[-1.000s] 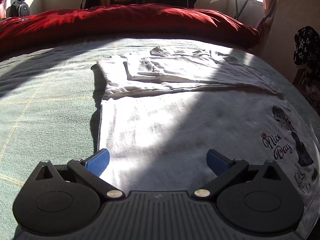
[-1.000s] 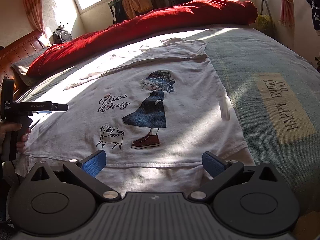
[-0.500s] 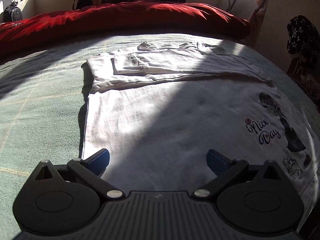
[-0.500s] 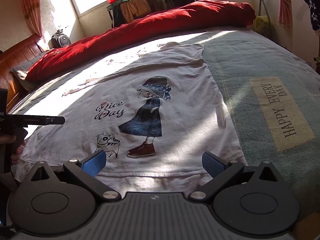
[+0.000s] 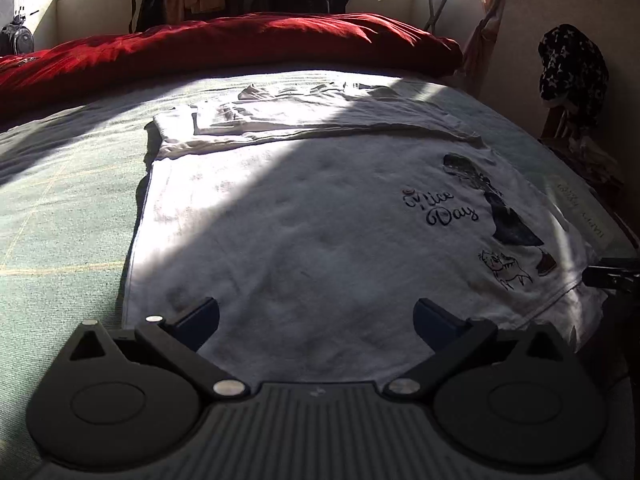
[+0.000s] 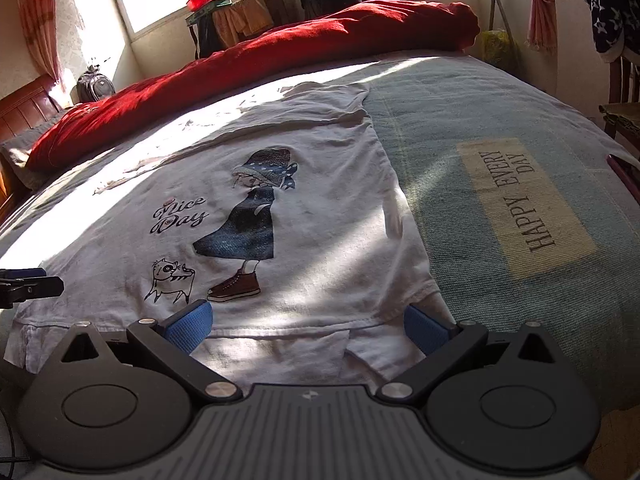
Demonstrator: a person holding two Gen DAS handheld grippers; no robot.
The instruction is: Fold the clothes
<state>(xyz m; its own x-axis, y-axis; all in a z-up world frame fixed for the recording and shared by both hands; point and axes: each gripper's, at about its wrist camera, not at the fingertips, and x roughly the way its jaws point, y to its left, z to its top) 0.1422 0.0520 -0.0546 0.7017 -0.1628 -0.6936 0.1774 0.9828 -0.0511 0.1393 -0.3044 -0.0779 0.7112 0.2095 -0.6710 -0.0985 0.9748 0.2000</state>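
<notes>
Left wrist view: sits low over the near hem of the white T-shirt (image 5: 320,232), looking along the left tongs (image 5: 316,318) across the bed (image 5: 60,208) toward the red duvet (image 5: 240,40) and the windows.
Right wrist view: low at the shirt's hem corner on the other side, facing up the bed between the right tongs (image 6: 308,322), turned slightly leftward; the "HAPPY EVERY DAY" patch (image 6: 520,200) lies to its right.
Nearness: both close, with hem cloth just ahead of the blue pads.
Shared: the shirt's "Nice Day" print (image 5: 440,210) (image 6: 180,216), the duvet, the window wall.
Cross-sight: each view catches the other tool at its edge.
</notes>
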